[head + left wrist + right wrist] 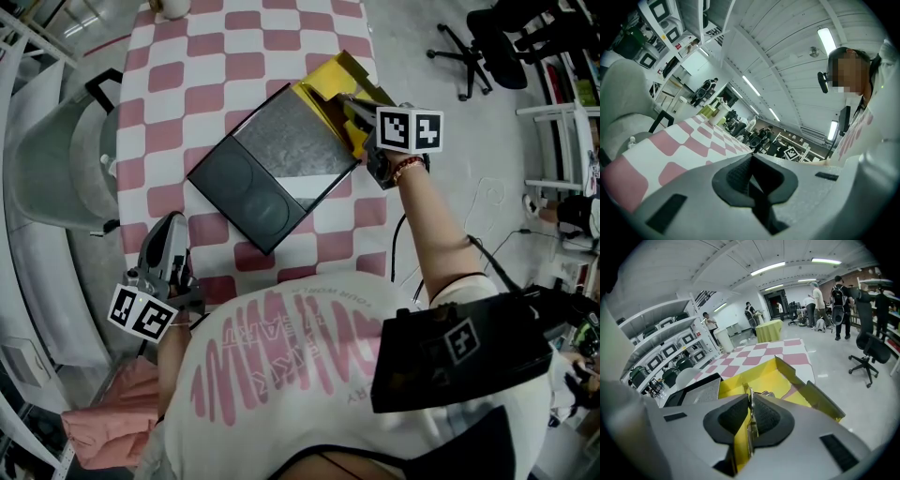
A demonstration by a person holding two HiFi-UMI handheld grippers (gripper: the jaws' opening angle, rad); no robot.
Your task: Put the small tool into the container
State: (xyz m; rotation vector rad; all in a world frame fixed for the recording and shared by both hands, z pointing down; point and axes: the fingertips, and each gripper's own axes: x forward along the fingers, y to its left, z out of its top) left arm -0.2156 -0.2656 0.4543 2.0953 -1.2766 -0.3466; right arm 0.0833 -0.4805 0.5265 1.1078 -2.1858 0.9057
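From the head view, your right gripper [354, 111] reaches over the near edge of the yellow container [323, 77], which sits at the far right of the checkered table [216, 56], touching the black box [267, 169]. What it carries is too small to tell from up here. Your left gripper [172, 234] hangs at the near left edge of the table, well apart from all of this. In the left gripper view its jaws are closed pad against pad with nothing between them, pointing out level across the checks, so that hand looks idle. In the right gripper view the jaws stand narrow, and the small tool [750, 405], a thin metal piece, stands upright between the pads. They seem to rest against its sides, and it pokes out over the container's yellow floor. So you appear to be at the placing step: the tool is above the container, inside its walls, but not yet lying in it. The next move likely calls for spreading the jaws enough for the tool to drop clear onto the yellow floor. After that, draw the gripper back without catching the folded side flap.
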